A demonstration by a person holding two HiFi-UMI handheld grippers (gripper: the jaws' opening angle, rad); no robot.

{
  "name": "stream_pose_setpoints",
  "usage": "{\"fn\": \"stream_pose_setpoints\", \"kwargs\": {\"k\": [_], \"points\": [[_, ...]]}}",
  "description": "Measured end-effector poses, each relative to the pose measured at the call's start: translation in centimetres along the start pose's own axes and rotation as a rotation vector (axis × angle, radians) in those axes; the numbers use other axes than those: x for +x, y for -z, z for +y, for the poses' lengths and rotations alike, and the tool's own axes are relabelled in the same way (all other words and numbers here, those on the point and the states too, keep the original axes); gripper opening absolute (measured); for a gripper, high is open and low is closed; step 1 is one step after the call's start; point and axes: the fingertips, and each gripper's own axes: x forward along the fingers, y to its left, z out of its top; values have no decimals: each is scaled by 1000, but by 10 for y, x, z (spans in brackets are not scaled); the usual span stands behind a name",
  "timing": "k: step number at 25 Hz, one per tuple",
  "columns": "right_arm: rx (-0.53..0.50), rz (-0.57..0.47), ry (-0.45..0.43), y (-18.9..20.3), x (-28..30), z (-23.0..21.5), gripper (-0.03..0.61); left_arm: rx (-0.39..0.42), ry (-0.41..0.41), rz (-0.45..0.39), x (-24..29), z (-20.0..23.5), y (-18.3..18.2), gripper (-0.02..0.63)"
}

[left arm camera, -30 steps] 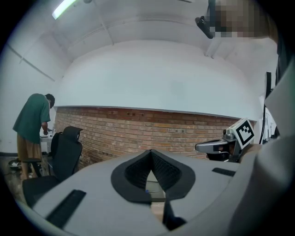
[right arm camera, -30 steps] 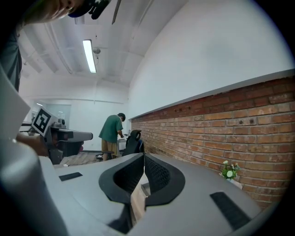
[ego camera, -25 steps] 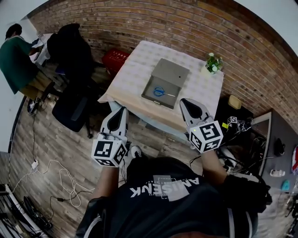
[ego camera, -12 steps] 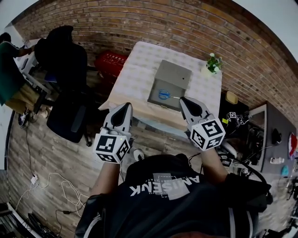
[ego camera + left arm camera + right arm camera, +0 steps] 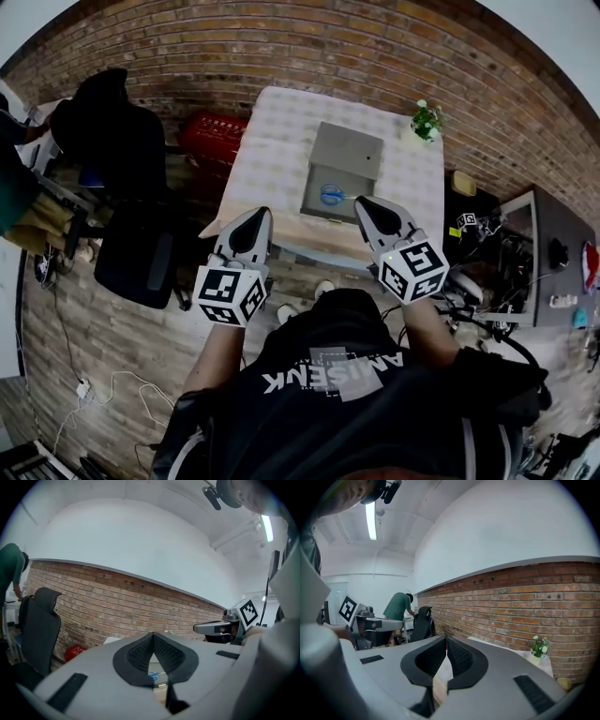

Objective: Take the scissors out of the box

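Note:
An open grey box (image 5: 343, 153) lies on the table with the checked cloth (image 5: 272, 141). Blue-handled scissors (image 5: 330, 194) rest in the box's near half, and they show as a blue spot (image 5: 153, 674) below the jaw tips in the left gripper view. My left gripper (image 5: 261, 214) (image 5: 153, 635) is held short of the table's near left edge, shut with nothing between its pads. My right gripper (image 5: 361, 201) (image 5: 446, 639) reaches the near edge just right of the box and is likewise shut and empty. Both point almost level toward the table.
A small potted plant (image 5: 425, 120) (image 5: 540, 646) stands at the table's far right corner. A red basket (image 5: 214, 136) and a black office chair (image 5: 122, 141) are left of the table. A cluttered dark desk (image 5: 530, 248) lies right. A brick wall (image 5: 309, 47) runs behind.
Both grippers have moved forward toward the table, and the table and box now sit closer to their tips. Both stay shut. The scissors have not moved.

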Motion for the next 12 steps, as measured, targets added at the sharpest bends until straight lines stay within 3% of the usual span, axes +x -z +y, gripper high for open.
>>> {"fn": "stream_pose_setpoints", "kwargs": {"k": [6, 12], "points": [[89, 26, 95, 13, 24, -46, 41, 39, 50, 26, 56, 8, -11, 11], [165, 33, 138, 29, 43, -92, 41, 128, 108, 76, 116, 3, -18, 12]]}}
